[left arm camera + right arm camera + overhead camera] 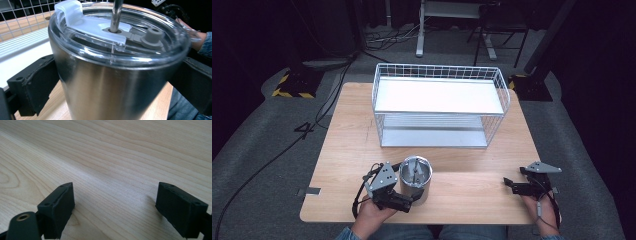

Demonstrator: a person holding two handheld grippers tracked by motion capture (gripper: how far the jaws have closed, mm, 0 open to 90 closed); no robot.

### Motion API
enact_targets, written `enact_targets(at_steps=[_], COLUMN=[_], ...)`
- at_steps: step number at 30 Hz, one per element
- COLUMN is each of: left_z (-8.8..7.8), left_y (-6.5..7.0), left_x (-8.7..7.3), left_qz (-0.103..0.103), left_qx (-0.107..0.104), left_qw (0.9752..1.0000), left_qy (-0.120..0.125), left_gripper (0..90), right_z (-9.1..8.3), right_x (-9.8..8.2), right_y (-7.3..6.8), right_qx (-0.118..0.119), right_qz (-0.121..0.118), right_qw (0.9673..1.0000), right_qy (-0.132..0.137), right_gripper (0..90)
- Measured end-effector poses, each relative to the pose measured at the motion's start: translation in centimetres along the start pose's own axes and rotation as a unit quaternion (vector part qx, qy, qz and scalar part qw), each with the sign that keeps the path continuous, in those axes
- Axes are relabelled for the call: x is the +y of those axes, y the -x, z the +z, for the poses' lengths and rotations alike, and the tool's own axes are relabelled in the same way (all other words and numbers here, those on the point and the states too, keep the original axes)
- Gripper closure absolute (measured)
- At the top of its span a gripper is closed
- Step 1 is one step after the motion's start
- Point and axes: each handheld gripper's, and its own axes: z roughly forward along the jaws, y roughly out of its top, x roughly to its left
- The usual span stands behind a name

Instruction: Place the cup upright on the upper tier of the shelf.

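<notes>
Looks like a lab or recording studio setup, not anyone's home.

Small wooden table (pixel 362 150) sitting on grey carpet (pixel 257 135), black curtains all around, cables (pixel 327 95) snaking over the floor, plus stand bases with yellow-black hazard tape (pixel 292 92) past the table's far corners.

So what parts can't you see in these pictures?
- Steel tumbler: its base is cut off by the bottom edge of the left gripper view; its contents are hidden by the lid.
- Metal straw: its top is cut off by that view's upper edge.
- Wire rack: its lower shelf is partly hidden by the upper shelf in the high view.
</notes>
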Motion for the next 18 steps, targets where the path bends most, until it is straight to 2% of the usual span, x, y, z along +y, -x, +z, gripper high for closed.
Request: enact_targets(at_steps=[4,12,17,18], left_z=[0.6,1.9,3.0,3.1], left_y=[-0.1,-0.3,0.0,0.0], left_x=[0.0,-0.2,-0.4,-0.4], left_qz=[0.005,-0.001,0.003,0.009], left_qx=[0.004,0.004,0.015,0.018], left_qw=[0.9999,0.9998,0.9997,0.9996], left_qy=[-0.01,-0.017,-0.02,-0.019], left_gripper=[0.0,0.0,0.5,1.2], right_z=[0.0,0.0,0.0,0.0], right_x=[0.0,0.0,0.0,0.0], right_y=[-0.2,-0.2,-0.2,-0.2], right_qx=[0.0,0.001,0.001,0.001], right_qz=[0.0,0.002,0.001,0.001], right_qw=[1.0,1.0,1.0,1.0], right_qy=[0.0,0.0,0.0,0.0], right_gripper=[16.0,16.0,16.0,16.0])
